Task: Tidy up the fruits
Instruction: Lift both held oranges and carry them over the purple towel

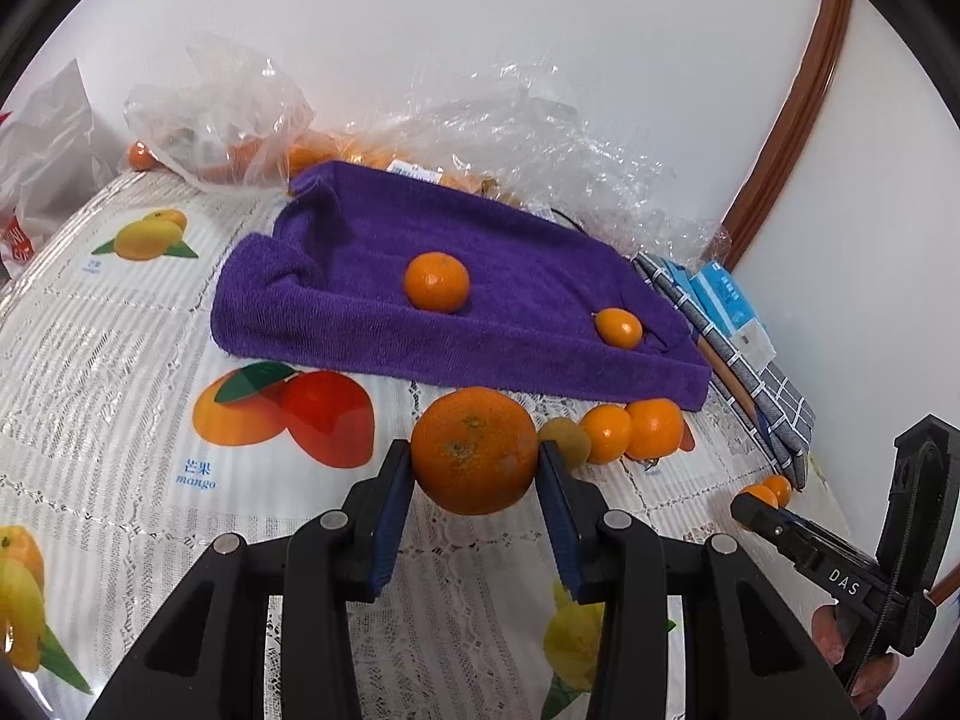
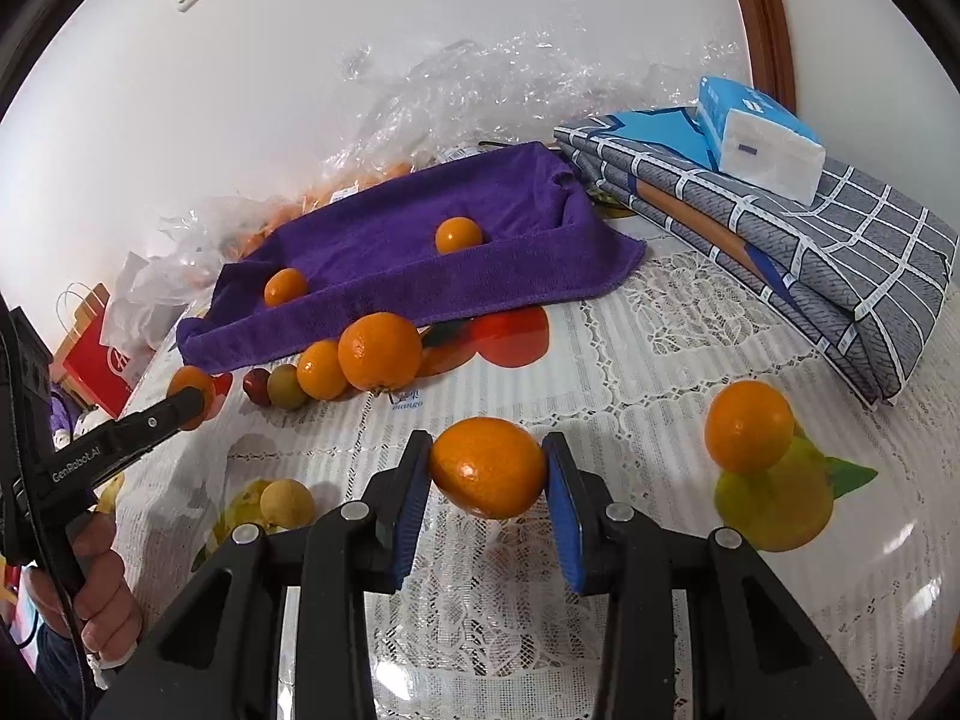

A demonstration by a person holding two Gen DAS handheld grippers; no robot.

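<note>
My left gripper (image 1: 476, 462) is clamped on a big orange (image 1: 474, 450), its blue pads pressing the fruit from both sides just above the fruit-printed tablecloth (image 1: 108, 360). My right gripper (image 2: 487, 471) holds a smaller orange (image 2: 487, 467) the same way, fingers (image 2: 414, 504) closed against its sides, lifted a little off the lace cloth. Ahead of both lies a purple towel (image 1: 360, 312) with two small oranges resting on it: a rounder one (image 1: 436, 282) near the middle and a smaller oval one (image 1: 618, 327) toward the right edge. Along the towel's near edge a short row of fruit sits touching one another: a dull yellow-green one (image 1: 564, 441) and two small oranges (image 1: 607, 432); from the right view a larger orange (image 2: 379, 351) and a dark red fruit (image 2: 257, 387) belong to the same row. Another orange (image 2: 749, 426) sits alone on the cloth to my right, and a small pale yellow fruit (image 2: 287, 503) lies near my left fingers. Crumpled clear plastic bags (image 1: 228, 114) with more oranges lie behind the towel, by the wall. A folded grey checked cloth (image 2: 810, 252) with a blue tissue pack (image 2: 762, 138) on top sits at the right.
</note>
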